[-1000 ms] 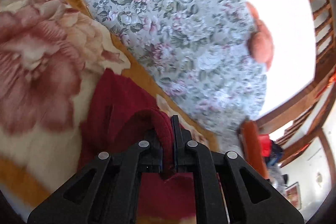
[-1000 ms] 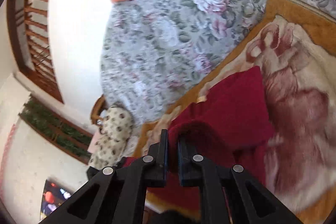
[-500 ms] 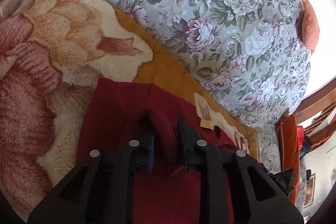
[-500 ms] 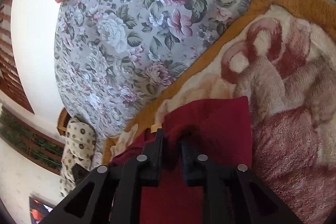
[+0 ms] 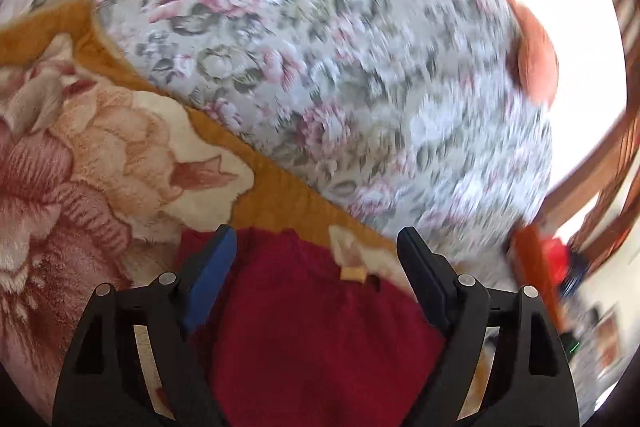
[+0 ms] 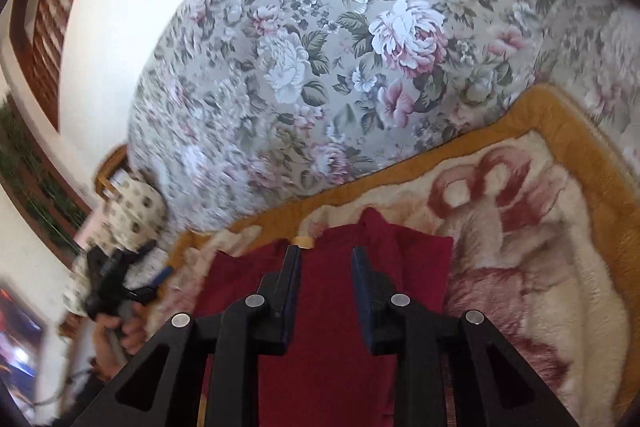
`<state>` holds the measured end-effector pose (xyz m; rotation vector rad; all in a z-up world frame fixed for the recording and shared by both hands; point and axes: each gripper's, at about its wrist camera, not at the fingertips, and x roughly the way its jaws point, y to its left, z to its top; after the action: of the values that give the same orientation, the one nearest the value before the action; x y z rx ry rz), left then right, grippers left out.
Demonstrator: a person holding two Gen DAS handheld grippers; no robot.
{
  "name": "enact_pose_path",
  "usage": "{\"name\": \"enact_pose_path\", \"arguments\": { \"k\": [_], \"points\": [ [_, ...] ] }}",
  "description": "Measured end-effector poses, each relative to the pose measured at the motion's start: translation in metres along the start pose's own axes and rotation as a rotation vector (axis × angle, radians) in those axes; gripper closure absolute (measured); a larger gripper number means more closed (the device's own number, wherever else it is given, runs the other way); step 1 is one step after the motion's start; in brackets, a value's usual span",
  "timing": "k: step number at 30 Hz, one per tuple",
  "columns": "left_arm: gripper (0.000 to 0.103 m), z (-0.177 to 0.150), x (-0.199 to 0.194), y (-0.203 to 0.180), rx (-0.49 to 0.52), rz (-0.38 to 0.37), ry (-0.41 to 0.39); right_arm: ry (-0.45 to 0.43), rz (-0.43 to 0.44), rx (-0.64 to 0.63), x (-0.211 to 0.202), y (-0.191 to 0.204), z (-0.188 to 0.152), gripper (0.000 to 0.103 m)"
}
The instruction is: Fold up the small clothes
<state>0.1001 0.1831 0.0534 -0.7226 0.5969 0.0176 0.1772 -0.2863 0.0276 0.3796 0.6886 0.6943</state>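
My left hand-held gripper [image 5: 316, 247] is opening wide. Its two fingers [image 5: 212, 267] stand far apart and hold nothing. The red cloth [image 5: 320, 327] lies flat under them, at 6 o'clock in this view. It rests on a fluffy blanket [image 5: 100, 155] with big pink flowers and a gold edge. This view is blurry, so I think the cloth is free of the pads, but I am not fully sure.

My right hand-held gripper [image 6: 326, 255] is opening too, only a little way. Nothing sits between its fingers. The red cloth [image 6: 332, 347] lies below them, its far edge at 12 o'clock from the tips. A small tan tag [image 6: 302, 241] shows at that edge. Past the blanket [image 6: 520, 267] is a grey flowered cover [image 6: 340, 67]. At 9 o'clock a hand [image 6: 120, 335] holds the other gripper.
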Motion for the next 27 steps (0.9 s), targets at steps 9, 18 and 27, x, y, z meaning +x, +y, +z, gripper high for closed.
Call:
{"name": "enact_pose_path", "arguments": {
  "k": [9,18,27],
  "points": [
    [0.055,-0.036,0.101,-0.043,0.382,0.337,0.17,0.13,-0.249,-0.165,0.096,0.06,0.013,0.079],
    [0.056,-0.044,0.112,0.004,0.249,0.253,0.142,0.184,-0.371,-0.168,0.151,0.012,0.006,0.077],
    [0.054,-0.043,0.112,0.005,0.226,0.208,0.138,0.183,-0.393,-0.244,0.154,0.025,0.0,0.062]
  ]
}}
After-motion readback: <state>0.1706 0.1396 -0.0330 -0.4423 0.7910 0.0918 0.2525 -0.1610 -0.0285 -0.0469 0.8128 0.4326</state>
